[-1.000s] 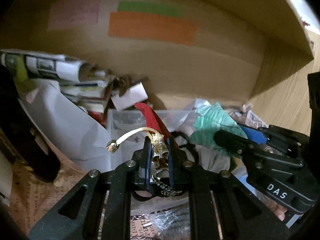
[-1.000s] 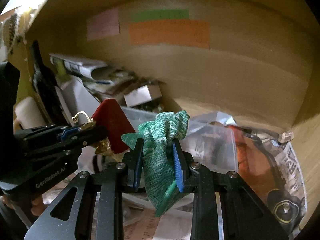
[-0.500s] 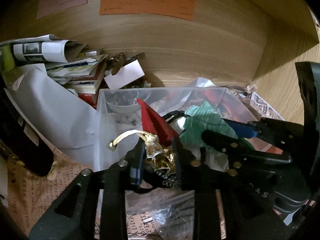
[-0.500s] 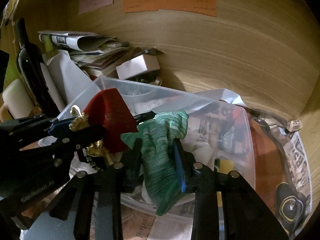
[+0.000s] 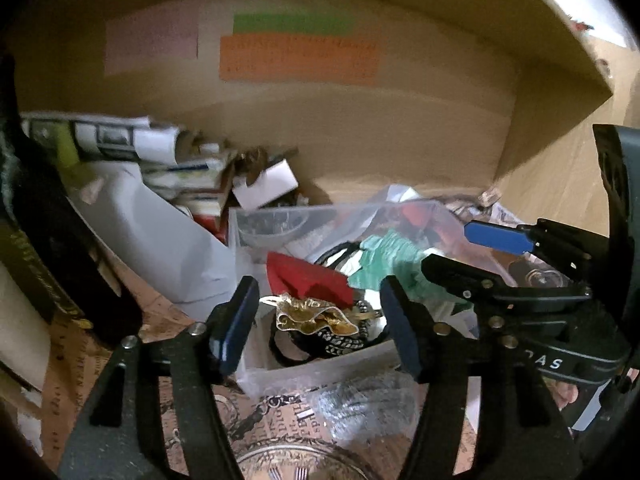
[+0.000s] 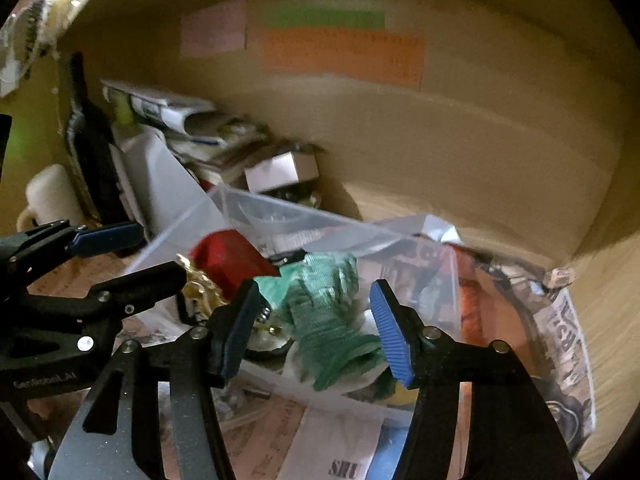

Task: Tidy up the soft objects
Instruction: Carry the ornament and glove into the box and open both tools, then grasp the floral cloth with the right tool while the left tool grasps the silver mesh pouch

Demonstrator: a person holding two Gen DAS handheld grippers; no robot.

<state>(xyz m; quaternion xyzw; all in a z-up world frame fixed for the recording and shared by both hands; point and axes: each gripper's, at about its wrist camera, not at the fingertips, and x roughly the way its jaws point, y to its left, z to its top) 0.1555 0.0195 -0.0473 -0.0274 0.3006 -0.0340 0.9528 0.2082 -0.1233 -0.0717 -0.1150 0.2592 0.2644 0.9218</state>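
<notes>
A clear plastic bin (image 5: 276, 220) (image 6: 264, 208) sits on the shelf. Inside lie a red cloth piece with gold trim (image 5: 308, 280) (image 6: 228, 256) and a green knitted cloth (image 5: 392, 256) (image 6: 328, 308). My left gripper (image 5: 316, 320) is open just in front of the bin, above the red and gold piece, holding nothing. My right gripper (image 6: 316, 324) is open around the green cloth, which rests in the bin. Each gripper shows in the other's view: the right gripper (image 5: 464, 256) and the left gripper (image 6: 160, 256).
Rolled newspapers and stacked papers (image 5: 120, 140) lie at the back left with a small white box (image 6: 280, 172). A dark bottle (image 6: 92, 148) stands at left. Printed paper (image 6: 568, 332) lines the shelf floor. Coloured notes (image 5: 296, 56) hang on the back wall.
Both grippers opened and let go: the red and gold piece and the green cloth now lie in the bin. Both grippers pulled back slightly.
</notes>
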